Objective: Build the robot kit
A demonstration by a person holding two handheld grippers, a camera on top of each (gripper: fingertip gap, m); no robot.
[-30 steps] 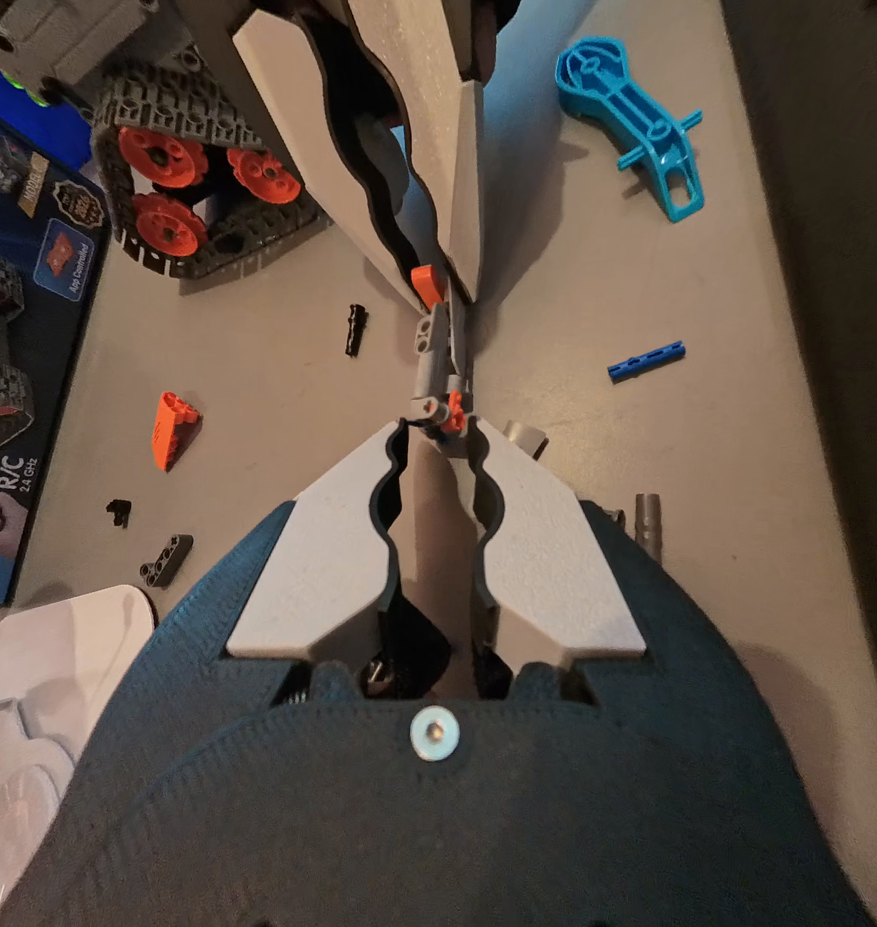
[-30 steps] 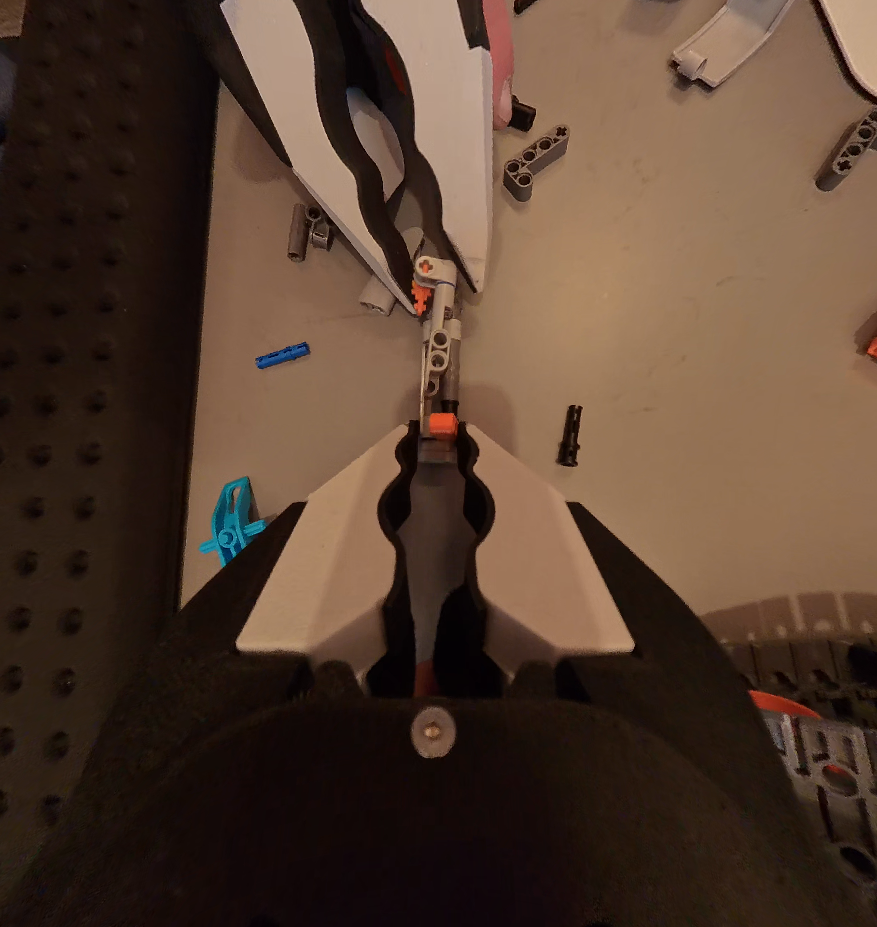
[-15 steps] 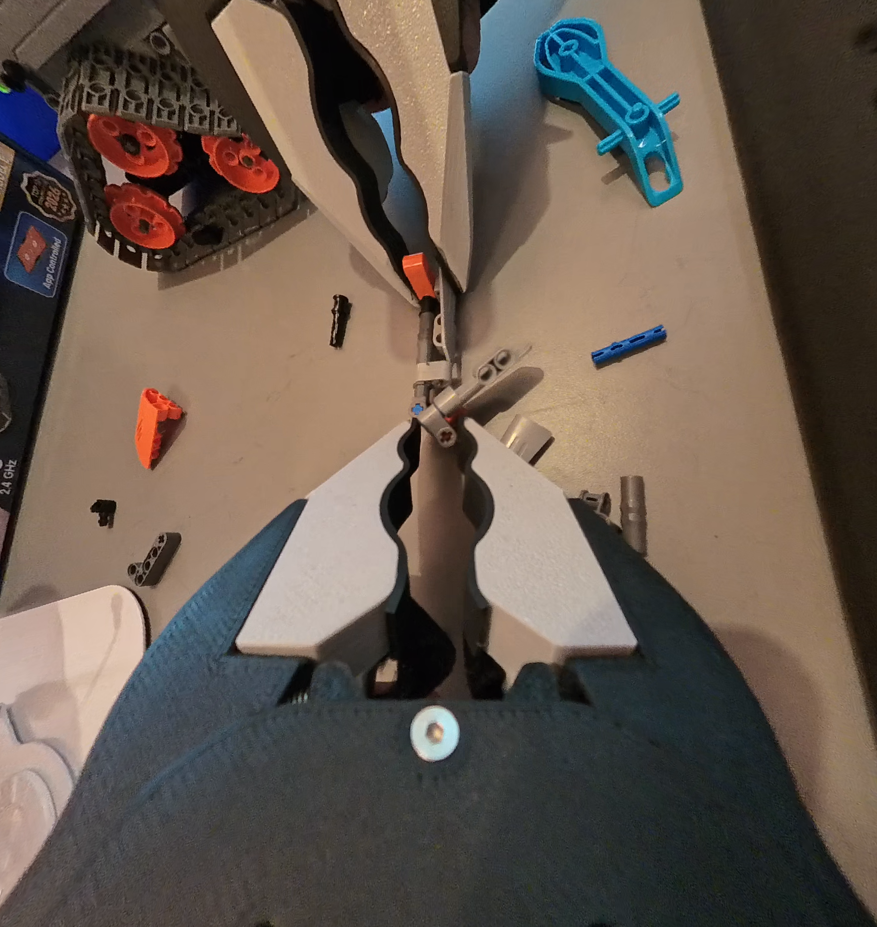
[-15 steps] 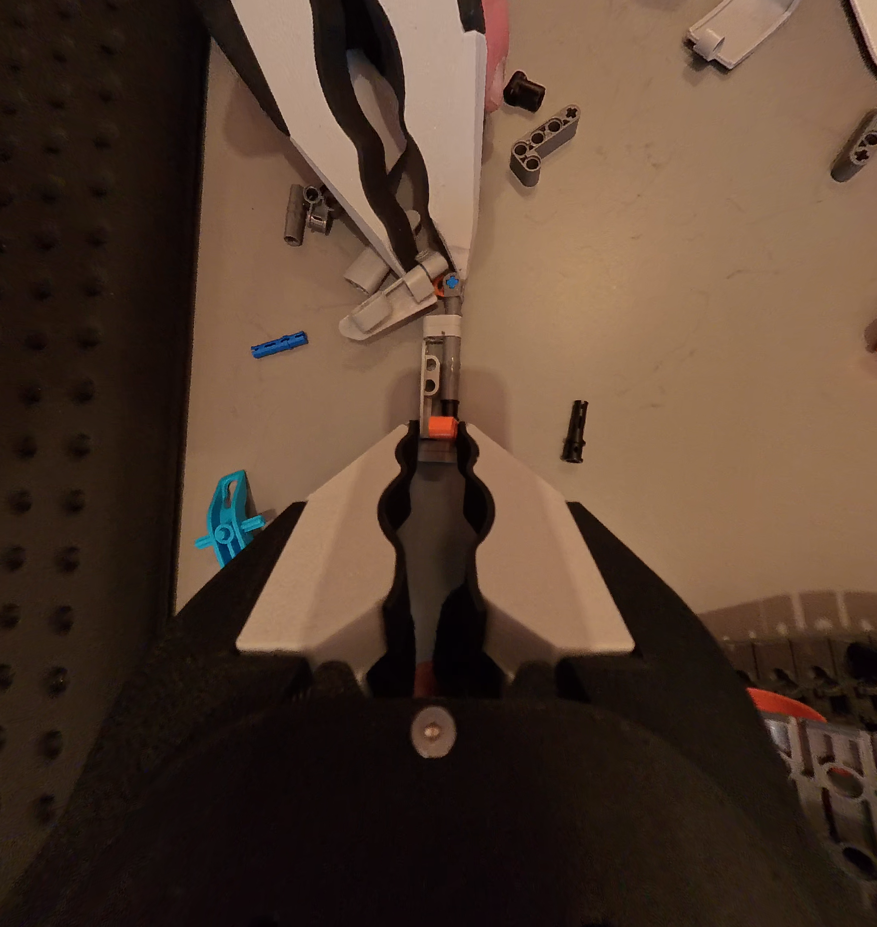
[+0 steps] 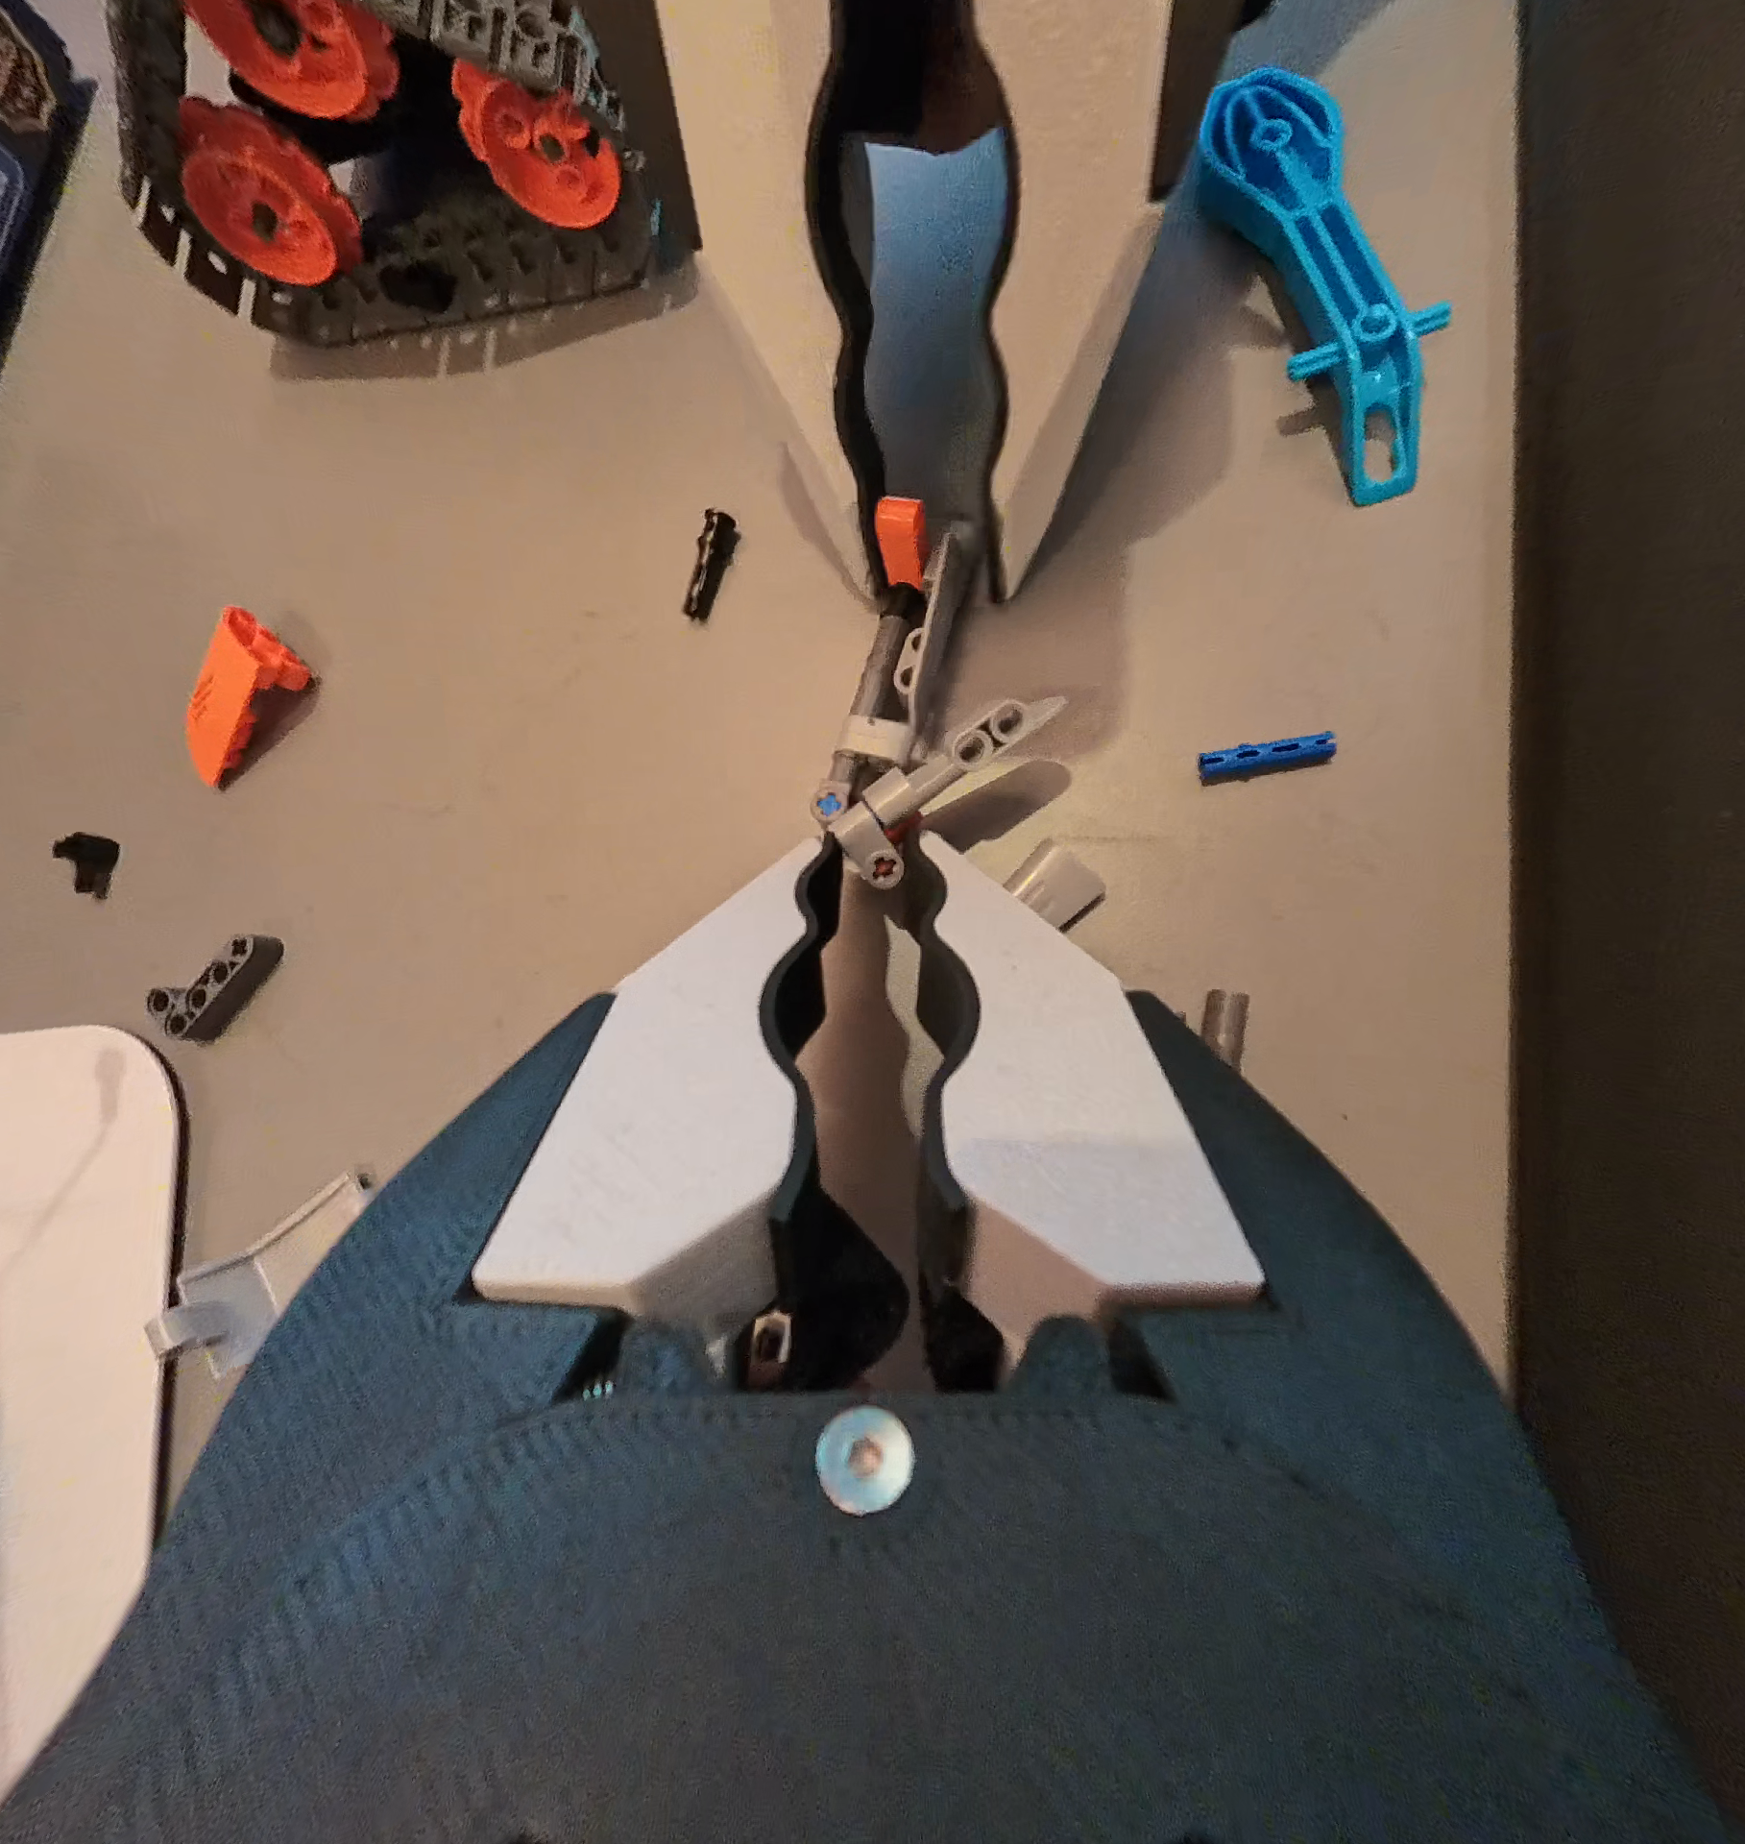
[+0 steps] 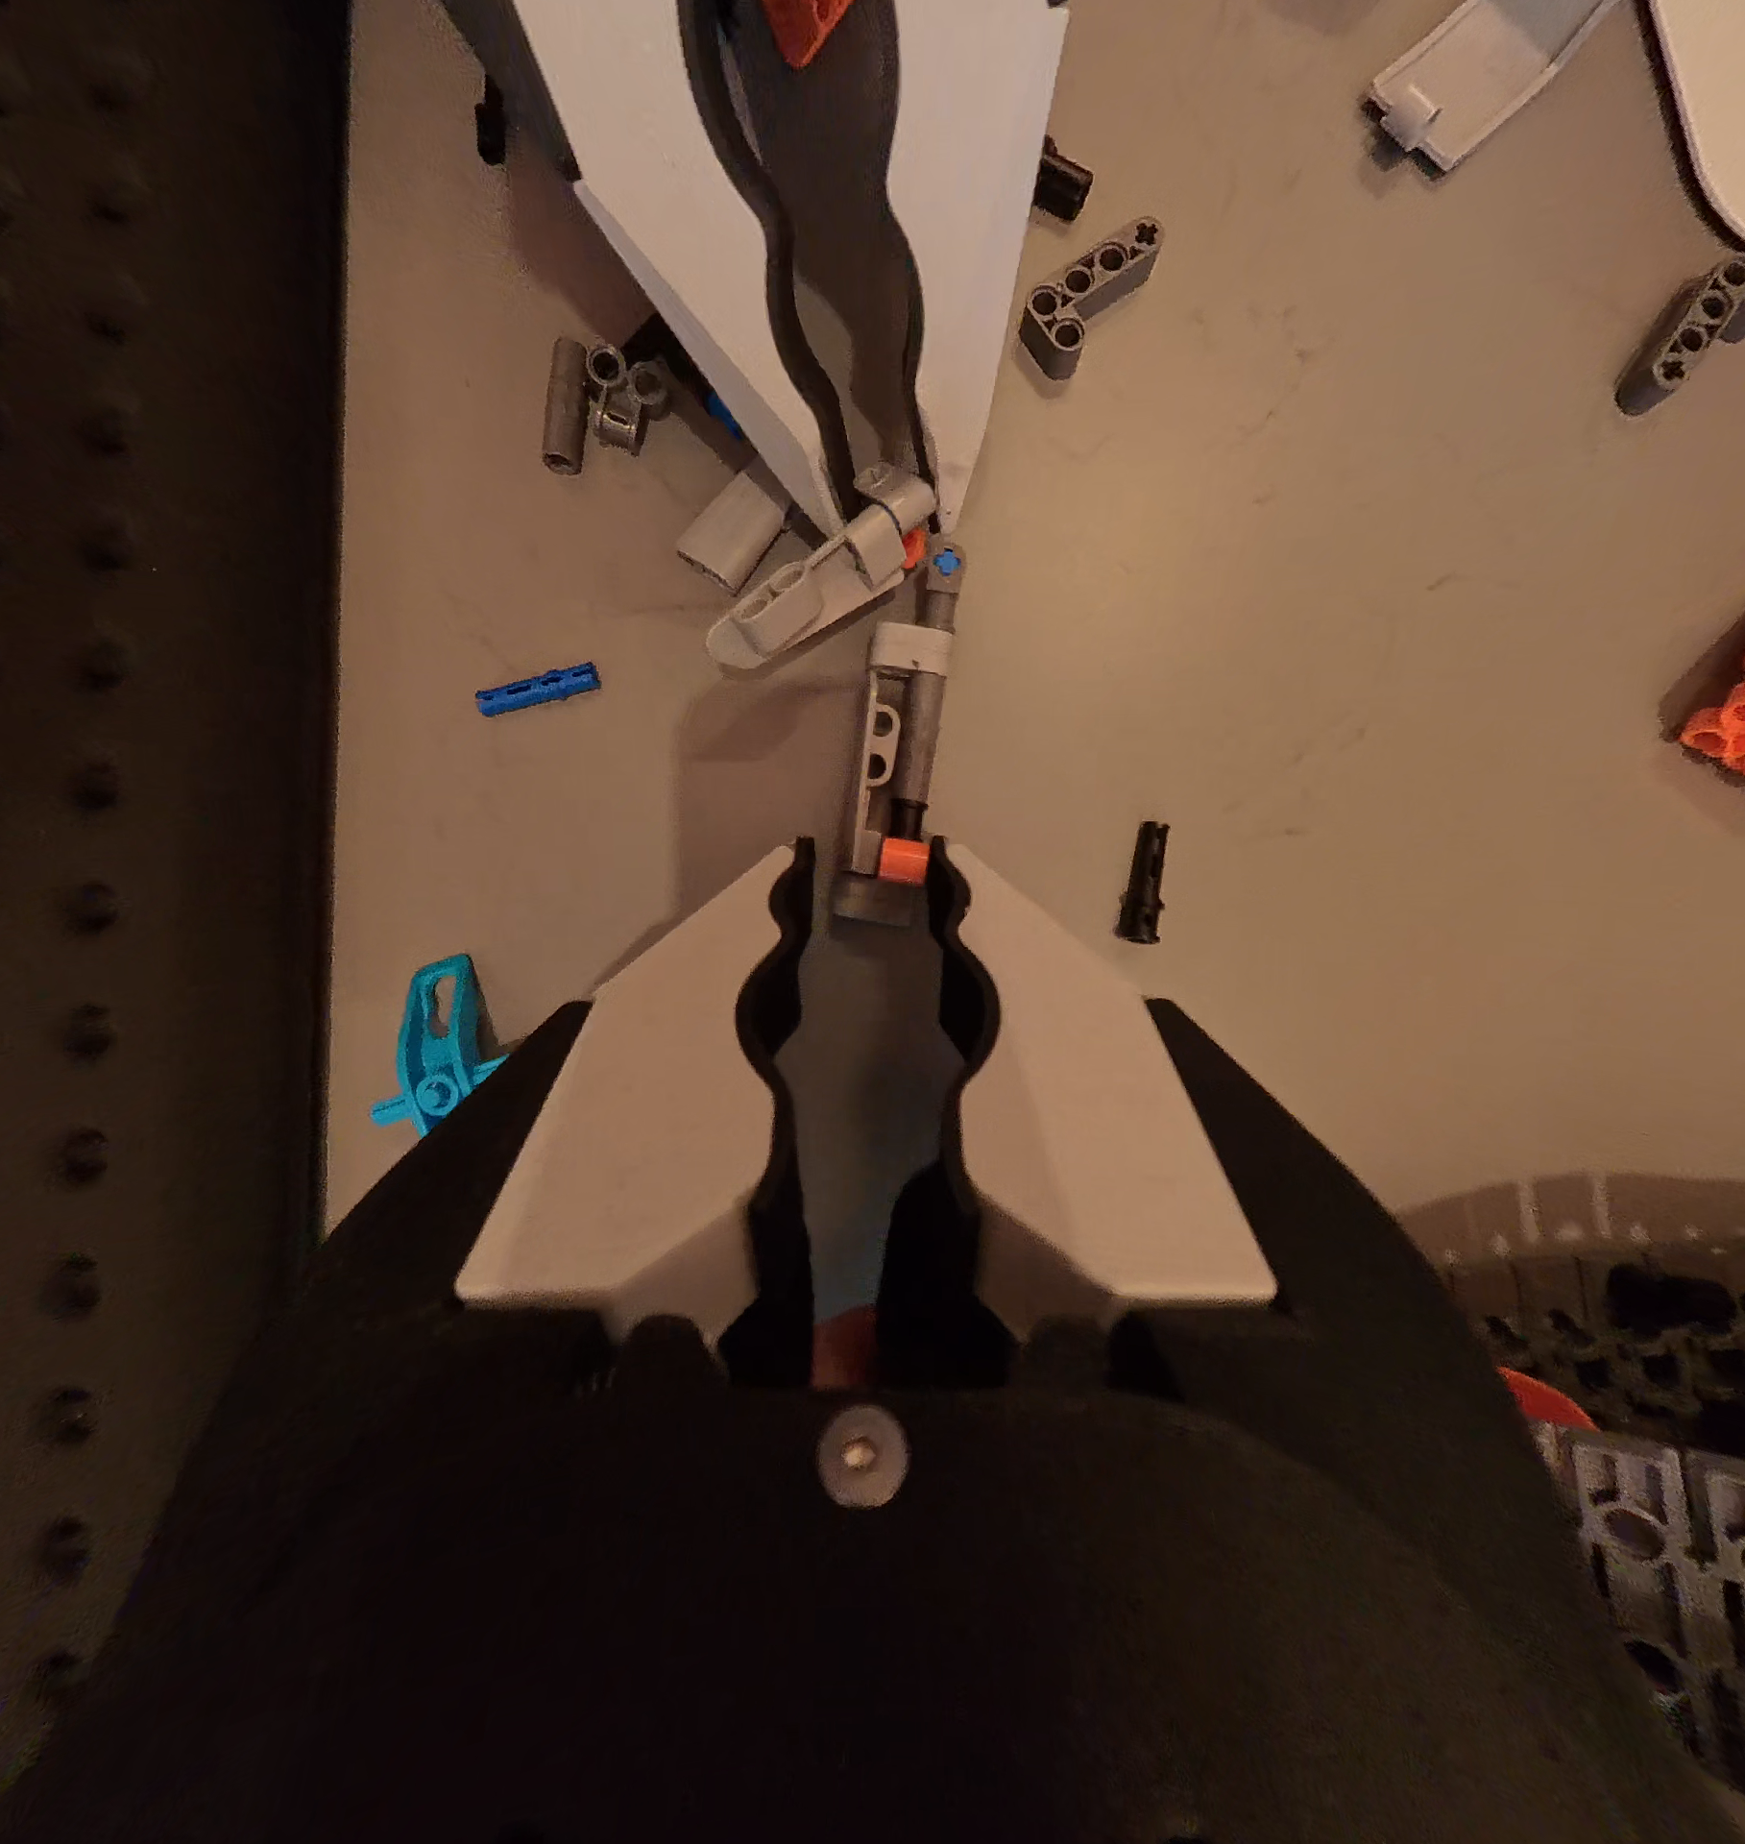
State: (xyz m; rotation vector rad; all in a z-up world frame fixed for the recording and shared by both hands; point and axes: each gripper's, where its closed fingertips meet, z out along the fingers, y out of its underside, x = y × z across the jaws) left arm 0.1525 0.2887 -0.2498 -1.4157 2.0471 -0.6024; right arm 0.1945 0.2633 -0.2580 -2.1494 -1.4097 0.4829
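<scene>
Left tongs [image 5: 873, 848] closed on a small light-grey connector piece [image 5: 883, 813] with a thin grey panel [image 5: 993, 723] slanting off to the right of it. Right tongs [image 6: 863, 858] closed on the orange-capped end of a grey rod assembly [image 6: 903, 738], its blue-tipped far end [image 6: 945, 564] just beside the connector piece, contact between them impossible to tell. Both held above a tan bench [image 5: 509, 698] strewn with loose parts: black pin [image 5: 710, 564], orange wedge block [image 5: 234, 689], dark-grey angled beam [image 5: 214, 988], blue axle [image 5: 1265, 753], turquoise lever-shaped piece [image 5: 1322, 269], tracked vehicle with orange wheels [image 5: 379, 170] at upper left. White tray edge [image 5: 60, 1297] at lower left.
</scene>
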